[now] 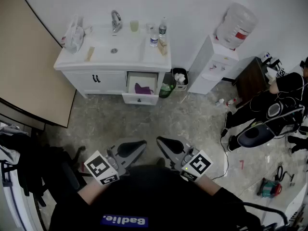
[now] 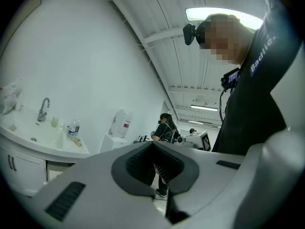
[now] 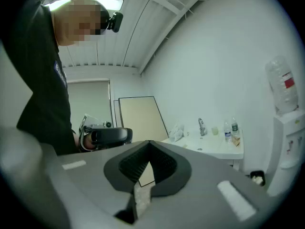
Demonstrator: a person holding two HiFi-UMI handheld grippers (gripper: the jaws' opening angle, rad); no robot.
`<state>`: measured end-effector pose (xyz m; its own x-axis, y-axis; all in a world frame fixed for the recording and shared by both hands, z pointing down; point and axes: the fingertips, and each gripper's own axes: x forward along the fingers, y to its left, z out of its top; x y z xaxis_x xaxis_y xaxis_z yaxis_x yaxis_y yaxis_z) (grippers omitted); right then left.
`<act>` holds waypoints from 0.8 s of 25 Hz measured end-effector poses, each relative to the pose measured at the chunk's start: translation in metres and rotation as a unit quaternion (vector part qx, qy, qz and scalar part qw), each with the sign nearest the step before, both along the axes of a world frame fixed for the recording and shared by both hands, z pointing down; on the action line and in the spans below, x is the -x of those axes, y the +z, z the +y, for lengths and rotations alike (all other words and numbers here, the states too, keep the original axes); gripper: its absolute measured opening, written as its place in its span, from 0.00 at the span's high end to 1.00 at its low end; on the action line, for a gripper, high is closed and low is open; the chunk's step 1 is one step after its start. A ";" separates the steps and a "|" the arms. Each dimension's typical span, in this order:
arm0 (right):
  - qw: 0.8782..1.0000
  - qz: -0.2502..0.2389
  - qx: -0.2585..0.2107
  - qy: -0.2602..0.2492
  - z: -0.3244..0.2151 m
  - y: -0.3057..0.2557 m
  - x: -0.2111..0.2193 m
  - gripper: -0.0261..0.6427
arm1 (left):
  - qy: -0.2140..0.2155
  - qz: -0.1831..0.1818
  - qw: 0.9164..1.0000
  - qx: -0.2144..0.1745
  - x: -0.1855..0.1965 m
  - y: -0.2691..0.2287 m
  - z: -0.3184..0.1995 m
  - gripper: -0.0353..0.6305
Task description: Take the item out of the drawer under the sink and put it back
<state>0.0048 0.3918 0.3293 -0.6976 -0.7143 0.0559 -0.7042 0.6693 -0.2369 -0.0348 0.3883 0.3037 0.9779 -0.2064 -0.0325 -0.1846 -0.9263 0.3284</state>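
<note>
Grippers closed, item in drawer

Left gripper (image 1: 139, 145) and right gripper (image 1: 162, 142): jaws pressed together, nothing between them, both held well apart from the sink cabinet (image 1: 89, 81). Purple item (image 1: 143, 88) lies inside the open drawer (image 1: 139, 99) at the cabinet's right side, under the countertop.

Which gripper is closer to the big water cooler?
Right. In the head view the right gripper is down-left of the water cooler; the left gripper lies even farther left.

Left gripper (image 1: 139, 145), right gripper (image 1: 162, 141), both closed, level
</note>
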 end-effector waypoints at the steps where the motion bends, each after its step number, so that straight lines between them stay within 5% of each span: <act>1: 1.000 0.000 0.000 0.000 0.000 0.000 0.000 0.97 | 0.000 -0.001 1.000 0.001 0.000 0.000 0.000 0.96; 20: 1.000 -0.021 -0.007 -0.013 -0.004 -0.005 -0.045 0.97 | -0.027 -0.015 0.999 -0.009 -0.040 -0.005 0.000 0.96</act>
